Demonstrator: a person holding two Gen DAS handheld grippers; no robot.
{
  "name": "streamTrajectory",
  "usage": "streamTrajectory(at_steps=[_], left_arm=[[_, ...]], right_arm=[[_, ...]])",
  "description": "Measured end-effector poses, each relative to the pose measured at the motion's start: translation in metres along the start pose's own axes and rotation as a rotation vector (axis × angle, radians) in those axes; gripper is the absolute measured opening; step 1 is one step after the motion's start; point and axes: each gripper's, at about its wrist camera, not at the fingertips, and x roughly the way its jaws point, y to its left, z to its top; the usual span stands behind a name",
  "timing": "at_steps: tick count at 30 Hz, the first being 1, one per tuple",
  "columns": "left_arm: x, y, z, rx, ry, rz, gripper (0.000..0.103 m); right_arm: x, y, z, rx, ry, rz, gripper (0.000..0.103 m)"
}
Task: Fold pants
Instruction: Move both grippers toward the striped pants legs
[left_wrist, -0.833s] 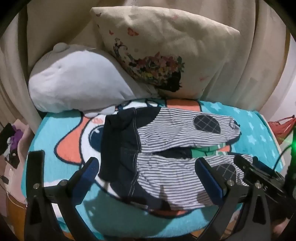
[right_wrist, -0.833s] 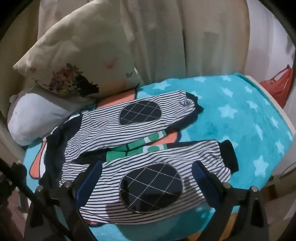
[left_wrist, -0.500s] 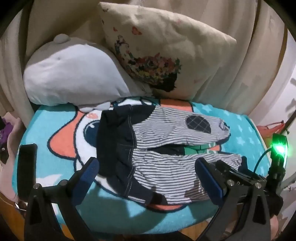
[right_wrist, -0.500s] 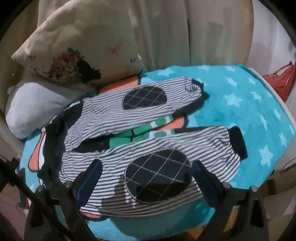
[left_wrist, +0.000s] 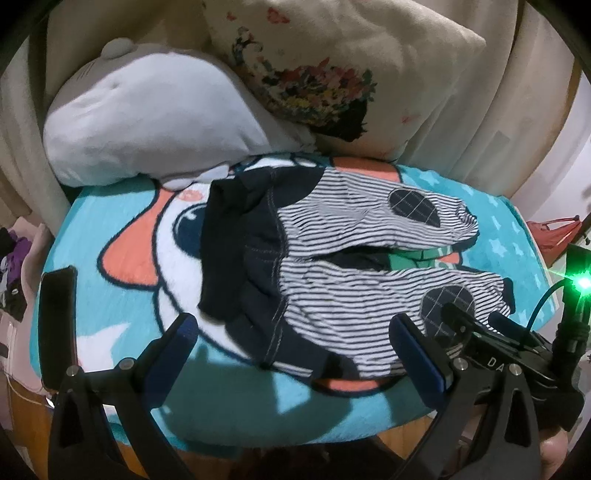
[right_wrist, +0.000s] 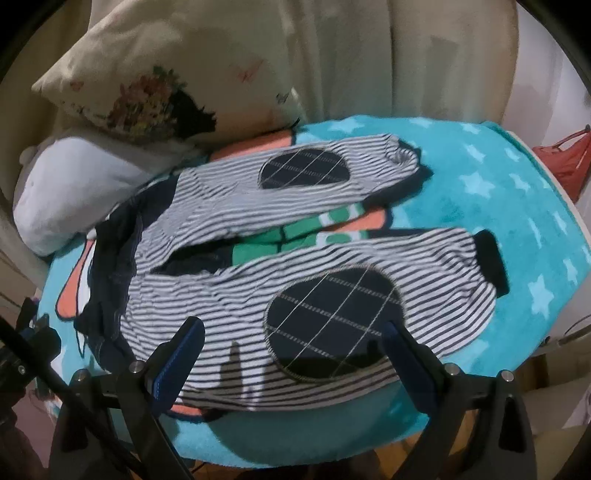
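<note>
While spread wide, both hand-held grippers, left and right, low before unfolded pants.

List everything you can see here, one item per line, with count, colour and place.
pants: one, navy-and-white striped with two dark checked knee patches, spread flat on the blanket, legs apart
blanket: one, turquoise with pale stars and a cartoon print, under the pants
flowered pillow: one, cream, behind the blanket
plush pillow: one, white and grey, left of the flowered pillow
curtain: cream, backdrop
bag: one, red, far right edge
phone: one, dark, blanket's left edge
left claw: black with blue pads, open, near the waistband
right claw: same, open, near the closer leg
</note>
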Motion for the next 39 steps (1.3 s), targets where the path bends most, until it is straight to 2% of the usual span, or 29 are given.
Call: streamTrajectory(at_steps=[10,31,37,39], left_arm=[[0.002,0.016,-0.006,-0.038,0.029,0.012,0.103],[0.013,0.018,0.003,-0.053,0.053,-0.012,0.103],[0.006,0.056,0.033,-0.124,0.033,-0.073,0.103],[0.003,0.071,0.047,-0.13,0.006,-0.068,0.103]], right_arm=[[0.003,0.024,-0.006,-0.064,0.002,0.019,0.099],[0.008,0.018,-0.002,-0.035,-0.011,0.006,0.099],[-0.001,0.004,0.005,-0.015,-0.042,0.013,0.099],[-0.005,-0.005,0.013,-0.023,-0.053,0.007,0.099]])
